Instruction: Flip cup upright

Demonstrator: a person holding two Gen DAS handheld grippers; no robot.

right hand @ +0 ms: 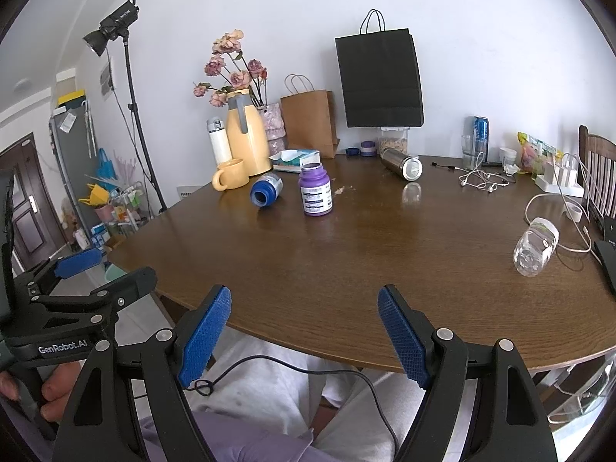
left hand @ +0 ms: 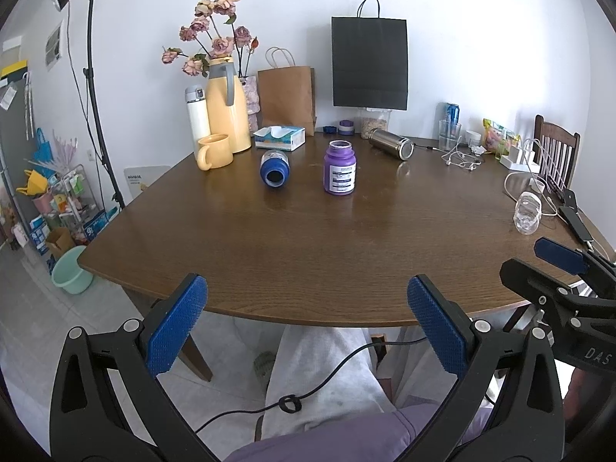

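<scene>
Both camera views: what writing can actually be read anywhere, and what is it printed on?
"GenRobot.AI": on the black body of the left gripper, seen in the right wrist view.
"DAS": on the black body of the right gripper, cut off by the picture's edge in the left wrist view.
Purple bottle label: too small to read.
Blue can, tissue box: print blurred.

Glossy wooden table (left hand: 308, 238), shiny metal flask (left hand: 390, 143)
</scene>
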